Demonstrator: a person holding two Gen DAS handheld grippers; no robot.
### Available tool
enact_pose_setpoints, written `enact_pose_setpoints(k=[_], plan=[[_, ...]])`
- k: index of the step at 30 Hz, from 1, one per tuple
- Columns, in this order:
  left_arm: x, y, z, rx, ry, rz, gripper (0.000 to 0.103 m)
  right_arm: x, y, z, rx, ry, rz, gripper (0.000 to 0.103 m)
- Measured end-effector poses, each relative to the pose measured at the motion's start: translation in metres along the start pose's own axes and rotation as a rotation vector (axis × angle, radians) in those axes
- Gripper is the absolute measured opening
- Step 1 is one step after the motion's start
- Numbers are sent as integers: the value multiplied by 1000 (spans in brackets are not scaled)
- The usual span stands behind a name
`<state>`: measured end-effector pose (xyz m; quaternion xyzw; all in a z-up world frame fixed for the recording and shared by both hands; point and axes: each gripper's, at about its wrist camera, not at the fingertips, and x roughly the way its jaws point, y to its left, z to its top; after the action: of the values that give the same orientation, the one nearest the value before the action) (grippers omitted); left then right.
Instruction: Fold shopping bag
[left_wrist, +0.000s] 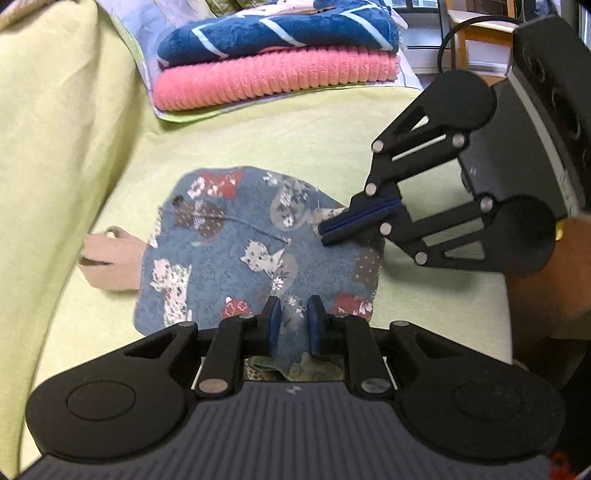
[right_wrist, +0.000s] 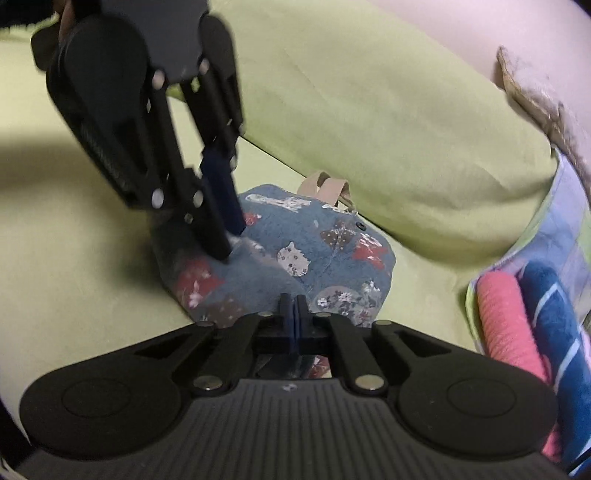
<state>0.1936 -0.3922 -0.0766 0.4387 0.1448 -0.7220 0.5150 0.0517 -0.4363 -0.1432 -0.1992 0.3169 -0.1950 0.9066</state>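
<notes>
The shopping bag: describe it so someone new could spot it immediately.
On the yellow-green sofa seat, in front of the stacked pink and navy towels, lies the shopping bag. It is the only blue cloth printed with cats and flowers, with a beige strap sticking out.

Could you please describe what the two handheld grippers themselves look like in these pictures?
Both are alike. The left gripper and right gripper have matte black linkage arms joined by silver round pins, wide rounded black lobes at the base, and a grey ribbed housing. The fingers carry dark blue pads. Seen from the left wrist, the right gripper's body shows a pale grey edge, with a black cable looping behind it.
</notes>
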Motion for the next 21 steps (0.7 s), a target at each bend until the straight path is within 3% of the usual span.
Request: enact_pose_setpoints(k=[5, 14, 21], plan=[[-22, -10, -10, 49, -43, 84, 21, 1, -10, -2, 67, -18, 38, 5], [-4, 12, -23, -121, -59, 26, 26, 4, -43, 2, 302, 16, 199, 5], [-3, 14, -24, -194, -77, 42, 28, 9, -53, 1, 365, 31, 248, 4]])
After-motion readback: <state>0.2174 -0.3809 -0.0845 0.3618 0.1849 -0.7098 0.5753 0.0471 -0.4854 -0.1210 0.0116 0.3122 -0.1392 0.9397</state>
